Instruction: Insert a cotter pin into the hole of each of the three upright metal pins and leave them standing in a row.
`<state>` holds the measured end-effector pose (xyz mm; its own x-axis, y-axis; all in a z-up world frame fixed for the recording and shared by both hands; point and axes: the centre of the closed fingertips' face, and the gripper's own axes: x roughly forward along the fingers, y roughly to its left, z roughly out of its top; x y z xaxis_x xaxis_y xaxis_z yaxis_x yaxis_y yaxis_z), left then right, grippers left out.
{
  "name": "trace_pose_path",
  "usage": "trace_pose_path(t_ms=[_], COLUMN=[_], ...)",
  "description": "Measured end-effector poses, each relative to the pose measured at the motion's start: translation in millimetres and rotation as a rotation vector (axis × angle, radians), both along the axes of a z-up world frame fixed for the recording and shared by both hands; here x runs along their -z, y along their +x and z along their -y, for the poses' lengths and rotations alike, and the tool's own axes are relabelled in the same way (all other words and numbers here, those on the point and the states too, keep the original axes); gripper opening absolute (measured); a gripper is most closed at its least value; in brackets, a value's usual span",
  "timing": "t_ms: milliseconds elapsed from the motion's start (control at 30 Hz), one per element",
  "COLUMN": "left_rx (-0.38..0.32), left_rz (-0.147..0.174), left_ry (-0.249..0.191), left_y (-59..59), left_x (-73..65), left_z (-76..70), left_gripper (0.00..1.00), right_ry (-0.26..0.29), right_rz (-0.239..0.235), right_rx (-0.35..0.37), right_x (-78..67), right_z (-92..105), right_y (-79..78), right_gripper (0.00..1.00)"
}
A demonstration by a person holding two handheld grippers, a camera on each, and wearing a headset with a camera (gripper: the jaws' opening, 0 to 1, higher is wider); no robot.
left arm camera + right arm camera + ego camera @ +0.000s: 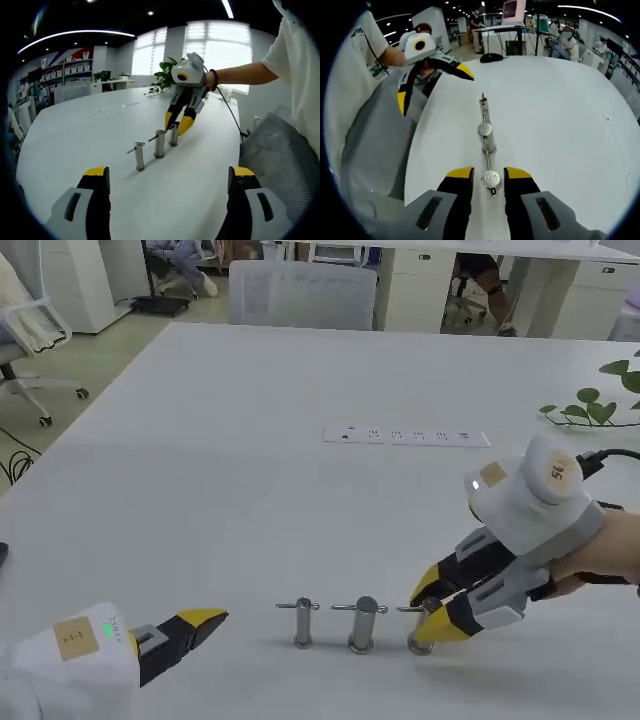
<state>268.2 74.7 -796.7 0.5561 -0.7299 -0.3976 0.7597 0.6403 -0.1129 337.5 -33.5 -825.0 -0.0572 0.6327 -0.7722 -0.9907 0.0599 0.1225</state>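
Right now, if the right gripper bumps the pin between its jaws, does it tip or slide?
The pin that the right gripper straddles is tall on a narrow base: likely tips before sliding. Looks like solid metal: probably stiff, heavy for its size. The middle pin stands close, so a fall that way might topple it.

table (pixel 250 440) plain white, no pattern. metal pins (pixel 362 625) bare silver-grey. left gripper (pixel 168 172) and right gripper (pixel 432 608) match: white housing, grey frame, black jaws, yellow tips. left one also shows a green light. power strip (pixel 405 436) white. plant (pixel 595 405) green.
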Motion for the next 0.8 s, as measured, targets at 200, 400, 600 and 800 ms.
trace_pose_path(t_ms=[200, 400, 600, 800], left_rx=[-0.013, -0.021, -0.046, -0.078], left_rz=[-0.012, -0.009, -0.013, -0.017], left_ry=[-0.01, -0.002, -0.002, -0.01], left_y=[2.9, 4.6, 5.1, 5.7], left_x=[-3.3, -6.5, -10.3, -17.5], left_z=[-0.9, -3.8, -9.0, -15.7], left_gripper=[0.99, 0.99, 0.99, 0.98], right_ry=[0.007, 0.058, 0.104, 0.151], right_rz=[-0.022, -0.012, 0.017, 0.031], right_rx=[0.095, 0.223, 0.329, 0.401], right_x=[-3.9, -13.9, -27.7, -41.8], right_z=[3.4, 6.6, 12.4, 17.3], right_y=[-2.6, -1.1, -5.3, -13.1], right_gripper=[0.4, 0.51, 0.62, 0.69])
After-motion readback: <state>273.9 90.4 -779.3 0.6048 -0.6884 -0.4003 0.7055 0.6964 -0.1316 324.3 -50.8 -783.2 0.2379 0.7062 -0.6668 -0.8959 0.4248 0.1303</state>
